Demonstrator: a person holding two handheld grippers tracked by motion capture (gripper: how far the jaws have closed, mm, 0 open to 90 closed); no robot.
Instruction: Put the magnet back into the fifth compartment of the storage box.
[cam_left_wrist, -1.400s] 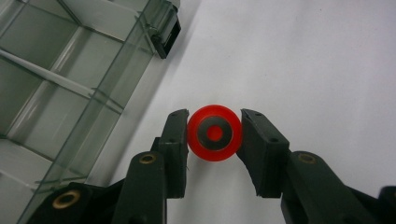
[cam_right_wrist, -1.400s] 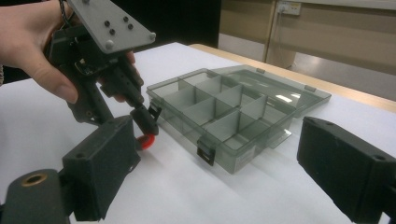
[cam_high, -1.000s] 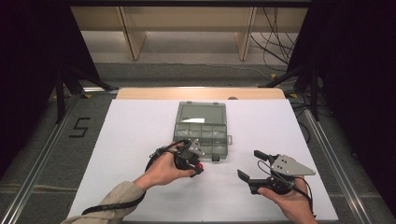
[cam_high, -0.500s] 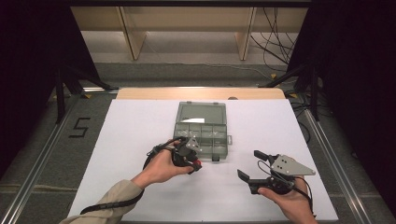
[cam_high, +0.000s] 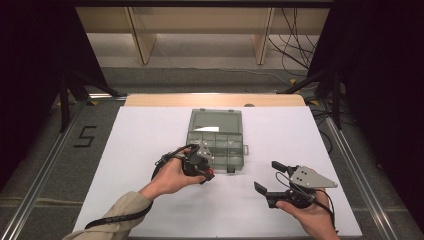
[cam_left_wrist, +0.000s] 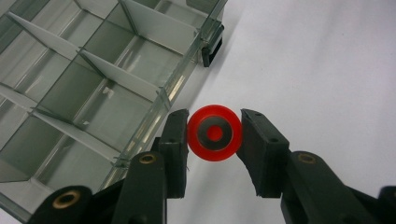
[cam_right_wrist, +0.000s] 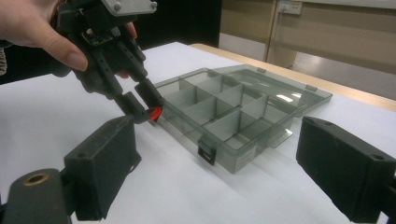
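A smoky clear compartment box (cam_high: 216, 140) lies open on the white table, its lid folded flat behind it. My left gripper (cam_high: 204, 171) points down at the box's front left corner, shut on a small red round piece with a grey ring (cam_left_wrist: 215, 133); both pads touch its sides. In the right gripper view, that red piece (cam_right_wrist: 155, 112) hangs just off the box's near wall (cam_right_wrist: 233, 158). My right gripper (cam_high: 266, 176) rests low at the front right, open with nothing between its pads (cam_right_wrist: 105, 158).
The box's dividers (cam_left_wrist: 116, 77) mark off several compartments that look bare. A black latch (cam_right_wrist: 207, 154) sticks out from its front wall. The white table sheet (cam_high: 140, 135) stretches left and right of the box. A wooden strip (cam_high: 165, 100) runs along the far edge.
The left gripper has edged slightly toward the box's front with the red piece held. The right gripper has stayed where it was.
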